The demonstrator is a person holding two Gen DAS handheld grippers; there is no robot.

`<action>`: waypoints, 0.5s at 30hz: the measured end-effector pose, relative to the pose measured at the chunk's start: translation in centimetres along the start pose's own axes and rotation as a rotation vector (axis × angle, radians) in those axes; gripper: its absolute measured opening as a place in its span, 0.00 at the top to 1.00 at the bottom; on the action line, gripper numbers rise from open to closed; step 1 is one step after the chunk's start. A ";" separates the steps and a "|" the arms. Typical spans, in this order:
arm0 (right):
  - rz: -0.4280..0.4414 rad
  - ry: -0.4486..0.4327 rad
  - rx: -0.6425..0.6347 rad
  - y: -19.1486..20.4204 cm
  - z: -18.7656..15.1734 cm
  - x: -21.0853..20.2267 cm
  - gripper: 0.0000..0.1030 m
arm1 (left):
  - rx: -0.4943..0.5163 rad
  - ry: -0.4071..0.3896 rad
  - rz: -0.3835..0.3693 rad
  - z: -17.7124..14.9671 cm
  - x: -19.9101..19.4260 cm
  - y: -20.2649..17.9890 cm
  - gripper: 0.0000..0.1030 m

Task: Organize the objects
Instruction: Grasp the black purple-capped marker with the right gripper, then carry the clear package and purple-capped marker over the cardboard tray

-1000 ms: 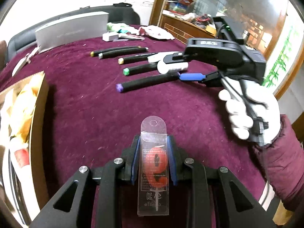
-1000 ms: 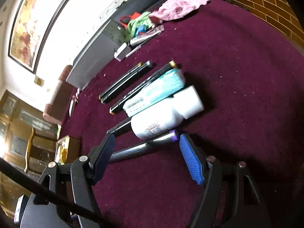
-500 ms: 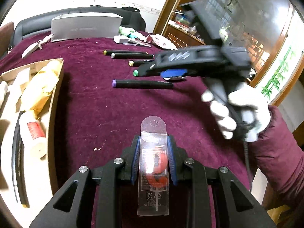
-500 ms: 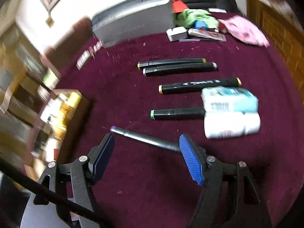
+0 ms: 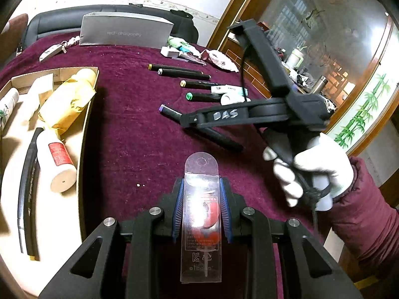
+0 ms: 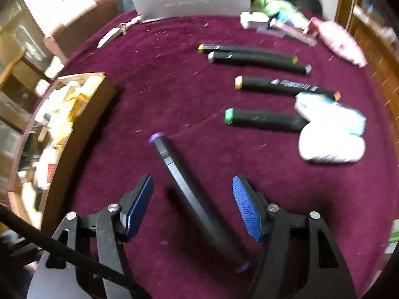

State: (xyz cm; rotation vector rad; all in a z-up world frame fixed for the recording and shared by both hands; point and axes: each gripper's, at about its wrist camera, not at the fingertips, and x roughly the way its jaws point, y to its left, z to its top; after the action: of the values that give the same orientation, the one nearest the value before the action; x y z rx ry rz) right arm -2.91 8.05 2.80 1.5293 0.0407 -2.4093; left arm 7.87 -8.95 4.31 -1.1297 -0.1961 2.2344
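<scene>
My left gripper point(image 5: 201, 208) is shut on a clear plastic blister pack point(image 5: 201, 214) with a red item inside, held above the maroon cloth. My right gripper point(image 6: 193, 203) is open; its jaws straddle a black marker with purple ends point(image 6: 189, 189) that lies diagonally on the cloth. In the left wrist view that marker point(image 5: 174, 114) lies under the right gripper's black body point(image 5: 249, 117). Several other black markers point(image 6: 261, 119) lie in a row behind, beside a white bottle point(image 6: 331, 148) and a teal-white packet point(image 6: 331, 112).
An open cardboard box point(image 5: 86, 129) at the left holds a white bottle point(image 5: 58, 164), a yellow packet and a black marker. A grey box point(image 5: 124, 31) stands at the back, with small items and a pink cloth point(image 6: 339, 42) at the back right.
The right gripper has swung toward the box side; the purple-ended marker has turned from lying crosswise to a diagonal between its jaws. The left gripper still holds the pack.
</scene>
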 end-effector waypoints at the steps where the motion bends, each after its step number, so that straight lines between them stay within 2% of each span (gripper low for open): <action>1: -0.012 -0.002 -0.004 0.2 -0.1 0.2 0.40 | 0.001 -0.001 0.001 0.0 -0.1 0.0 0.77; 2: -0.021 0.003 -0.014 0.5 -0.4 0.5 0.44 | 0.002 -0.004 0.003 -0.1 -0.3 0.0 0.77; 5: -0.121 -0.037 -0.067 1.4 -0.9 0.6 0.59 | 0.000 -0.015 0.005 -0.2 -0.9 0.1 0.77; 6: -0.122 -0.045 -0.070 1.6 -0.8 0.6 0.70 | -0.003 -0.021 0.006 -0.3 -1.1 0.2 0.77; 8: -0.127 -0.051 -0.071 1.9 -1.0 0.4 0.82 | -0.010 -0.030 0.005 -0.4 -1.4 0.3 0.77; 11: -0.123 -0.053 -0.077 2.4 -1.4 0.3 0.88 | -0.014 -0.050 0.009 -0.6 -2.1 0.3 0.77; 15: -0.075 -0.058 -0.039 2.4 -1.9 -0.2 0.88 | -0.021 -0.068 0.014 -0.8 -2.8 0.5 0.77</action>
State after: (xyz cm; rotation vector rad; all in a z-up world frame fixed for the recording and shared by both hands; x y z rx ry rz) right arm -0.50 6.15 2.46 1.4653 0.1342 -2.4941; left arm 9.51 -11.14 5.53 -1.0699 -0.2405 2.2896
